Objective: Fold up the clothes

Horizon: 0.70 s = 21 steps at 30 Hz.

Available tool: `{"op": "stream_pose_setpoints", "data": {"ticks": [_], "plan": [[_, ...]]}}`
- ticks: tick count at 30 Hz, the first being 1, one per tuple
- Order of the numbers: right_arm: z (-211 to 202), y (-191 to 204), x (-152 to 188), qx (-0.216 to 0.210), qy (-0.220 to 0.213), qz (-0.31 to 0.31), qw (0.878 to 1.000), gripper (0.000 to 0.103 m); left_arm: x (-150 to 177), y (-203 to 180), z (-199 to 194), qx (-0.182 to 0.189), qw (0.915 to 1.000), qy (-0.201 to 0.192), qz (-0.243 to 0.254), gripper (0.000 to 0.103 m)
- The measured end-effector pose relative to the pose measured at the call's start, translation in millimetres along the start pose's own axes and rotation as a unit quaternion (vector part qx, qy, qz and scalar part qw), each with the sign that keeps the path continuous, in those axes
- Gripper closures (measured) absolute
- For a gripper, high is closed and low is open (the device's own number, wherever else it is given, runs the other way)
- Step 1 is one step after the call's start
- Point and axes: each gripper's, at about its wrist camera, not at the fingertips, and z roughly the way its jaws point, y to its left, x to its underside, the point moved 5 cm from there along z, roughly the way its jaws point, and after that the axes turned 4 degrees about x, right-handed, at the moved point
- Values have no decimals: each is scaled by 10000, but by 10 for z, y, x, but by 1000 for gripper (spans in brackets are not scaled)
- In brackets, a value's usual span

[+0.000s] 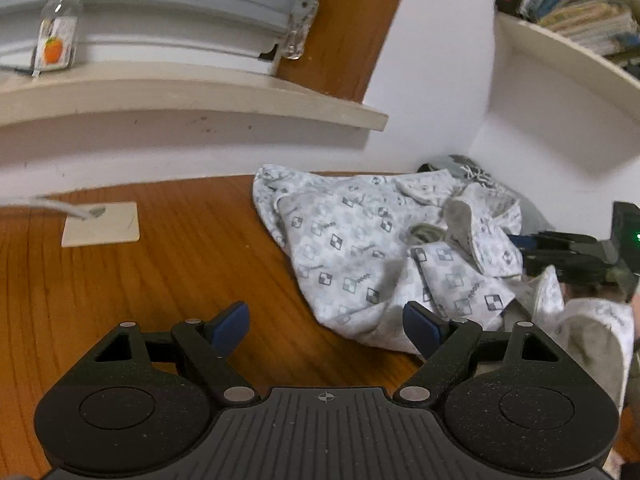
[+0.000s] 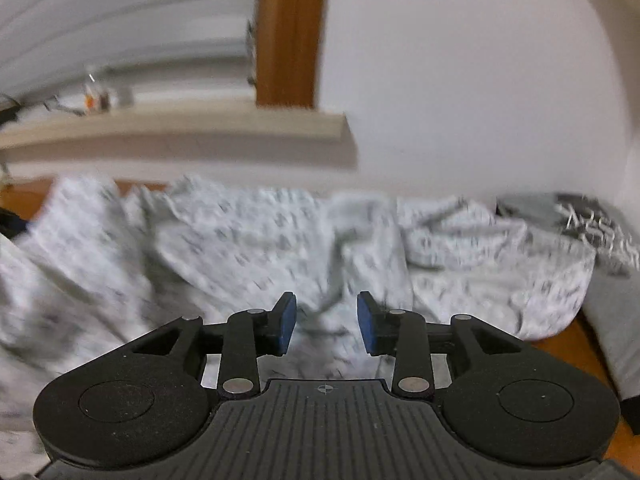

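Against the wall, the crumpled patterned garment lies unfolded on the desk, so the left tool gapes wide and empty beside it while the right tool, part-open, seemingly grips nothing above the blurred cloth.

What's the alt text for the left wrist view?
A crumpled white patterned garment lies on a wooden table, ahead and to the right of the left gripper, whose blue-padded jaws stand wide open and empty. A pale card lies on the table at left, below a window ledge with a small bottle.

garment: motion-blurred, print unreadable | bookshelf: cut off by edge
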Motion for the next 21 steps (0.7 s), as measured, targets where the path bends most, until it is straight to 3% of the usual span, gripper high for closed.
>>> {"op": "stream_pose_setpoints", "data": {"ticks": [2, 5, 7, 12, 21], "plan": [[69, -19, 52, 75, 14, 24, 10000, 68, 23, -85, -26, -19, 9998, -88, 194, 17], [83, -40, 79, 36, 37, 140, 9999, 67, 36, -223, -111, -125, 9985, -267, 454, 26], [91, -38, 93, 29, 59, 160, 9999, 67, 48, -313, -159, -99, 9977, -377, 559, 40], [151, -31, 101, -18, 92, 249, 9996, 66, 133, -540, -176, 93, 9964, -441, 717, 41], [161, -160, 128, -354, 89, 788, 9962, 65, 119, -677, 160, 38, 9952, -50, 980, 39]]}}
